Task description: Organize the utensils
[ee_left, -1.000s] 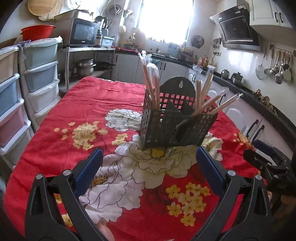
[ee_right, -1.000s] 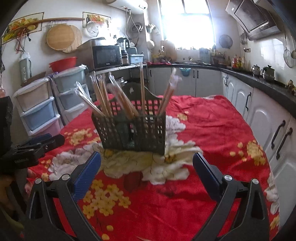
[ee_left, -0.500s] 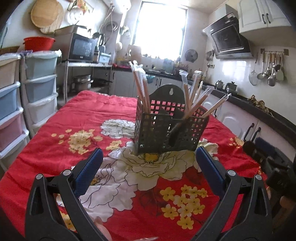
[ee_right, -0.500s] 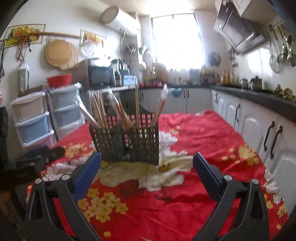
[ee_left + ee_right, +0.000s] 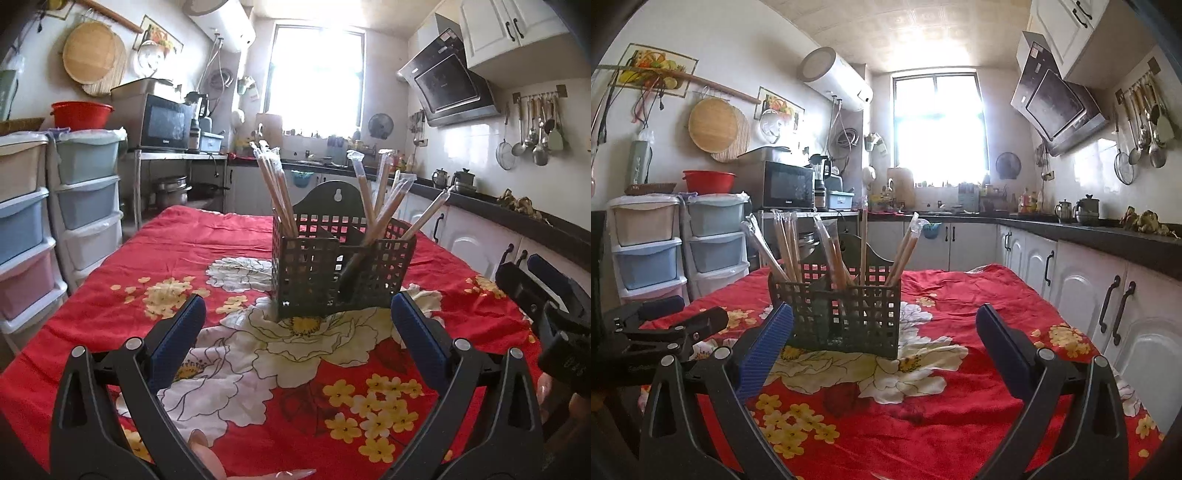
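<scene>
My left gripper: black plastic clamp frame, two triangular arms with cut-out windows, silver rivets on each arm. Fingers capped in ribbed blue rubber pads. Fingertips with long pale nails peek under frame at bottom edge.

My right gripper: same build, black arms, silver rivets, ribbed blue pads. Seen from left camera at right edge, its black body carries small embossed lettering, too blurred to read.
</scene>
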Motion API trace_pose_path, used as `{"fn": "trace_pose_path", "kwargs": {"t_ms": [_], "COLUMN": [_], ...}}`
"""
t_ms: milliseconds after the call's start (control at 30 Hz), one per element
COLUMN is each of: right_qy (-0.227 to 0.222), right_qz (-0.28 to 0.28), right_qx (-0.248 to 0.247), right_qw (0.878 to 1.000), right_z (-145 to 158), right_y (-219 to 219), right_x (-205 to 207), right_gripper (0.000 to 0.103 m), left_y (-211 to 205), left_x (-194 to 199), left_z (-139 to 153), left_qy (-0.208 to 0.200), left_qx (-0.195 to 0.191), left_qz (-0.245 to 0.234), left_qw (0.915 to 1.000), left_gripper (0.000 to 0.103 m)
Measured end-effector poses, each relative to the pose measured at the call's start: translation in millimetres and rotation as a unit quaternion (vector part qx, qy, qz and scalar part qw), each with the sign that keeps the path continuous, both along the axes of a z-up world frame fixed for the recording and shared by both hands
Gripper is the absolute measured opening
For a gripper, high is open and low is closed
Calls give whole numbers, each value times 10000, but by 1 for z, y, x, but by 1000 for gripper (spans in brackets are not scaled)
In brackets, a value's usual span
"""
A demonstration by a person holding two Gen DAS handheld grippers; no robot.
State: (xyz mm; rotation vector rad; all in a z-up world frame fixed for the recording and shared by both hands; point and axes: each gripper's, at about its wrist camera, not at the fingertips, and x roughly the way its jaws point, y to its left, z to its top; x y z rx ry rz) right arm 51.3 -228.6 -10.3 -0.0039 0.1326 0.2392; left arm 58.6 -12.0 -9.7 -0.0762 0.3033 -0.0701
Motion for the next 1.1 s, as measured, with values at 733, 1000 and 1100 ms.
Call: {"fn": "trace_pose_path", "kwargs": {"t_ms": [733,1000,1100], "right_qy": [28,32,42], "right_qz": [-15,-33,-53], "right_qx": [30,44,65], "right_qw": [10000,10000,10000], "right_z": [-2,-3,-3], "right_y": [3,3,3], "right_x": [-2,-2,-3], "right_gripper": [97,97,97], "left_y": [5,5,6], "left_x": [-5,-6,-6], "left_z": [1,1,1], "left_qy": [-142,-150,-148], "left_qx": [-109,-109,-112], "left_qz": [14,21,26], "left_qw": [9998,9998,9998], "left_gripper": [93,93,93]}}
